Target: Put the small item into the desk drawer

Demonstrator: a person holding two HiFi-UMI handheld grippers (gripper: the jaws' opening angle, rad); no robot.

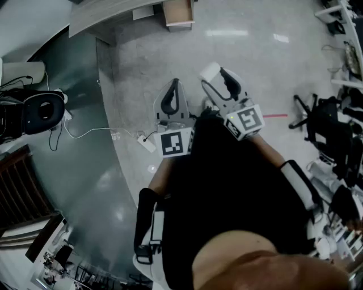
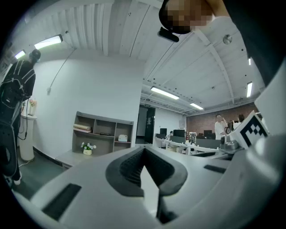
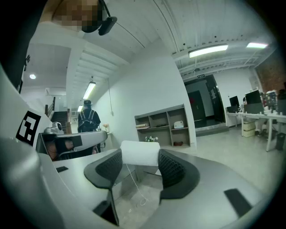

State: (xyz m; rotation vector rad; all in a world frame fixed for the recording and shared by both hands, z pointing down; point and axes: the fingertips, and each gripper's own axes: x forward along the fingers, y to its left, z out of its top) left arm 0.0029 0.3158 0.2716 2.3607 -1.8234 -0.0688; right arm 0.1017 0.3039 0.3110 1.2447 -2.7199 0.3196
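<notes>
A small white roll [image 3: 140,152] sits crosswise between the black ribbed pads of my right gripper [image 3: 140,164], which is shut on it. In the head view that gripper [image 1: 219,77] is held up in front of the person's body with the white roll [image 1: 209,72] at its tip. Just left of it, my left gripper [image 1: 173,89] is raised too. Its pads [image 2: 129,166] meet at the tip with nothing between them. At the top of the head view lies a curved desk edge [image 1: 113,14], with what looks like an open wooden drawer [image 1: 179,13] beside it.
A black office chair [image 1: 39,111] stands at the left. A white cable and power strip [image 1: 146,143] lie on the floor. Black chairs and gear [image 1: 326,122] crowd the right. A grey wall shelf [image 3: 163,125] and a person with a backpack [image 3: 88,119] are farther off.
</notes>
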